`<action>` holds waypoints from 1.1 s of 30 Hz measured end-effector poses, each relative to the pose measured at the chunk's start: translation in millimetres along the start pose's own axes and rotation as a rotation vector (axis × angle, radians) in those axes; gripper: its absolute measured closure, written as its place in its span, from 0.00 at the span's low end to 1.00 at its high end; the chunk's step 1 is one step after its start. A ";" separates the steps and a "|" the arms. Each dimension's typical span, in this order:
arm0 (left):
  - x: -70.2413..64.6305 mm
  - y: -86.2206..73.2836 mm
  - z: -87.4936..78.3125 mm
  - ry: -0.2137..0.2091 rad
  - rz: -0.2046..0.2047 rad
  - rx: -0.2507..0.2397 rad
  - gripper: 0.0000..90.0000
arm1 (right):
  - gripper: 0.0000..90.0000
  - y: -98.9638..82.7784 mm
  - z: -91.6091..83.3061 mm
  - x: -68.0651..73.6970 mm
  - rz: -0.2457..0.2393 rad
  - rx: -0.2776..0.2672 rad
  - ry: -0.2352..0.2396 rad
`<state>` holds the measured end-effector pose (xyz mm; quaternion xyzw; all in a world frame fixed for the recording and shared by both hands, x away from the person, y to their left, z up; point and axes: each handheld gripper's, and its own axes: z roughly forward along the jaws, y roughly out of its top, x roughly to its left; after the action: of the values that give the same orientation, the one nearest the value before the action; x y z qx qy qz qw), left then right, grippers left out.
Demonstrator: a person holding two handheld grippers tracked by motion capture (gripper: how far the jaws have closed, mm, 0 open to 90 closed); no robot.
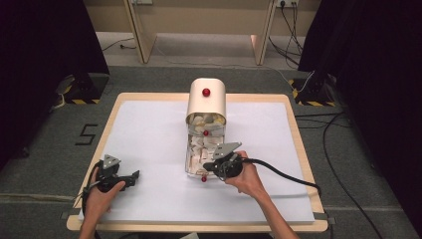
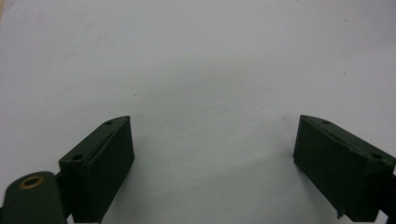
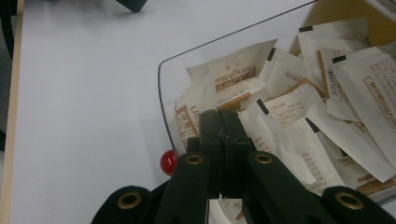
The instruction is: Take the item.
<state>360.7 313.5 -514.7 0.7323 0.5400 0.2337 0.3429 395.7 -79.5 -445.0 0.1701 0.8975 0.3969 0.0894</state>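
Over the pulled-out clear drawer (image 3: 164, 88) of the cream dispenser (image 1: 207, 99), the right gripper (image 3: 224, 122) is pressing its jaws together on a sachet (image 3: 233, 77), needing a straight lift, while the left gripper (image 2: 214, 140) is resting spread and empty.

I see the box (image 1: 206, 102) at frame centre on the table (image 1: 149, 134), its drawer (image 1: 191, 160) below it holding packets (image 3: 289, 107); my right gripper (image 1: 218, 167) sits over them, left gripper (image 1: 133, 177) lower left.
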 end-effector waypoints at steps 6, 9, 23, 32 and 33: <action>0.0 0.0 0.0 0.000 0.000 0.000 0.13 | 1.00 3.5 -12.3 -0.1 0.007 -0.057 -0.015; 0.0 0.0 0.0 0.000 0.000 0.000 0.13 | 1.00 5.5 -20.9 -0.9 0.013 -0.084 -0.038; 0.0 0.0 0.0 0.000 0.000 0.000 0.13 | 1.00 11.0 -50.8 -6.3 0.048 -0.183 -0.092; 0.0 0.0 0.0 0.000 0.000 0.000 0.13 | 1.00 6.8 -68.9 -15.2 0.085 -0.226 -0.132; 0.0 0.0 0.0 0.000 0.000 0.000 0.13 | 1.00 6.0 -70.5 -16.3 0.088 -0.231 -0.137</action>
<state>360.6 313.5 -514.7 0.7322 0.5400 0.2337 0.3430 391.3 -130.0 -392.9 0.2247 0.8293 0.4887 0.1517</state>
